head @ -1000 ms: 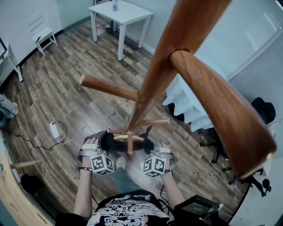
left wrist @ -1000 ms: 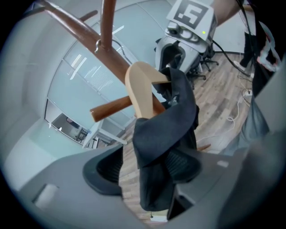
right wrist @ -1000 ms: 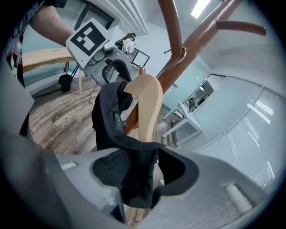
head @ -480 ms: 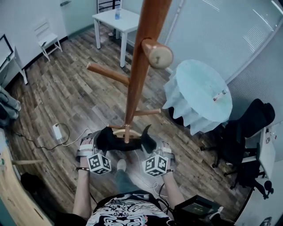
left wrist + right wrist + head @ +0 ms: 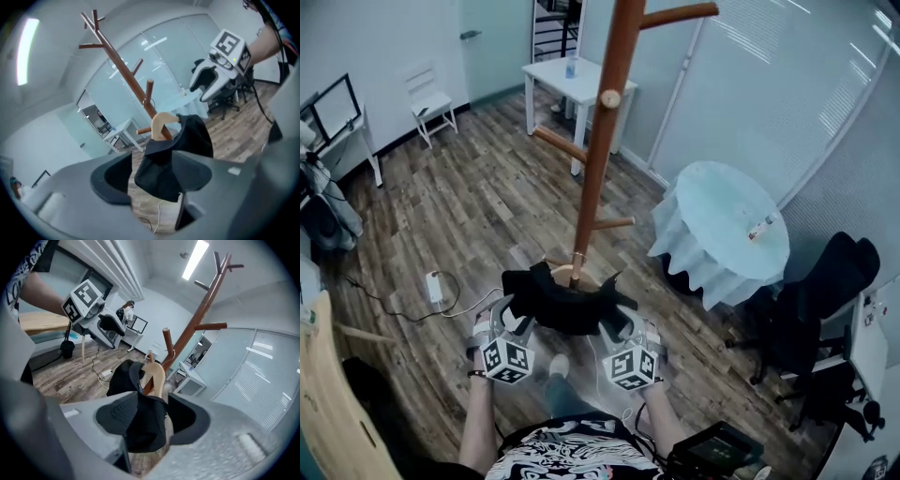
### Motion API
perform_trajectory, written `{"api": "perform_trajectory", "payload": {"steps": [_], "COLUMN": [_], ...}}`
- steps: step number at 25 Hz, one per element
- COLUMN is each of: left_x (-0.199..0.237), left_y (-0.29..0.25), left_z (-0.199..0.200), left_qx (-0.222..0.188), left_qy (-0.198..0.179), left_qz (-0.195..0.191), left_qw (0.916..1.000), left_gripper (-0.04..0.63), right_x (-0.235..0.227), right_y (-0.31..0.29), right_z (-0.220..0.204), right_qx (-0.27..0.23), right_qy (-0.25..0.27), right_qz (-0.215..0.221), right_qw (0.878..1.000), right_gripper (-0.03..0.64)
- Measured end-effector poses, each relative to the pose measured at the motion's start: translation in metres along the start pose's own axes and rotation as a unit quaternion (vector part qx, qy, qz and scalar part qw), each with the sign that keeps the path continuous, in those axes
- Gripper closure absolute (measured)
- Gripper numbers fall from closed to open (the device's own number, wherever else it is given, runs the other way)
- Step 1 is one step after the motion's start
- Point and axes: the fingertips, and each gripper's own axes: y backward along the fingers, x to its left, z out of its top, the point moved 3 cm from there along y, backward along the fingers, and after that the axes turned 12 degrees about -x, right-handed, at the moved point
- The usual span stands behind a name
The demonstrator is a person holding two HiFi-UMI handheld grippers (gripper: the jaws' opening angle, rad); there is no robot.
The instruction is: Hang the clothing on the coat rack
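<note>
A black garment (image 5: 565,302) on a tan wooden hanger (image 5: 161,123) hangs between my two grippers, low in front of the brown wooden coat rack (image 5: 598,159). My left gripper (image 5: 511,317) holds the garment's left side, its jaws closing with black cloth (image 5: 164,164) between them. On the other side, my right gripper (image 5: 622,323) grips cloth (image 5: 140,423) between its pads. The hanger's neck (image 5: 157,376) rises beside the pole. Several pegs stick out from the rack, one of them low (image 5: 614,223), just above the garment.
A round table with a pale blue cloth (image 5: 722,225) stands right of the rack, with a black office chair (image 5: 825,291) beyond it. At the back are a white table (image 5: 581,80) and a white chair (image 5: 427,98). A power strip with cable (image 5: 434,286) lies on the floor.
The head view has pulled back from the rack, so its pegs look smaller. Both grippers have lifted the garment a little, and it now spreads wider over the hanger.
</note>
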Motion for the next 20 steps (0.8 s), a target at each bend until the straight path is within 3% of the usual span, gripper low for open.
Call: {"api": "perform_trajectory", "payload": {"steps": [3, 6, 11, 16, 20], "left_x": [-0.005, -0.011, -0.038, -0.068, -0.079], "left_y": [0.038, 0.076, 0.120, 0.155, 0.179], "left_z": [0.022, 0.042, 0.048, 0.063, 0.074], "left_qx": [-0.038, -0.082, -0.103, -0.110, -0.131], "left_qy": [0.017, 0.044, 0.085, 0.075, 0.103], "left_qz": [0.027, 0.046, 0.051, 0.049, 0.060], "left_qw": [0.9988, 0.9946, 0.9897, 0.9899, 0.9842], "left_gripper": [0.430, 0.606, 0.606, 0.606, 0.606], "right_x": [0.015, 0.023, 0.045, 0.071, 0.079], "right_y": [0.028, 0.059, 0.112, 0.153, 0.180], "right_z": [0.015, 0.034, 0.053, 0.065, 0.075], "right_qx": [-0.015, -0.037, -0.061, -0.072, -0.091], "right_qy": [-0.022, -0.017, -0.030, -0.049, -0.067], "right_qz": [0.003, -0.019, -0.043, -0.059, -0.079], "right_qw": [1.000, 0.999, 0.997, 0.994, 0.991], "right_gripper": [0.422, 0.601, 0.617, 0.617, 0.617]}}
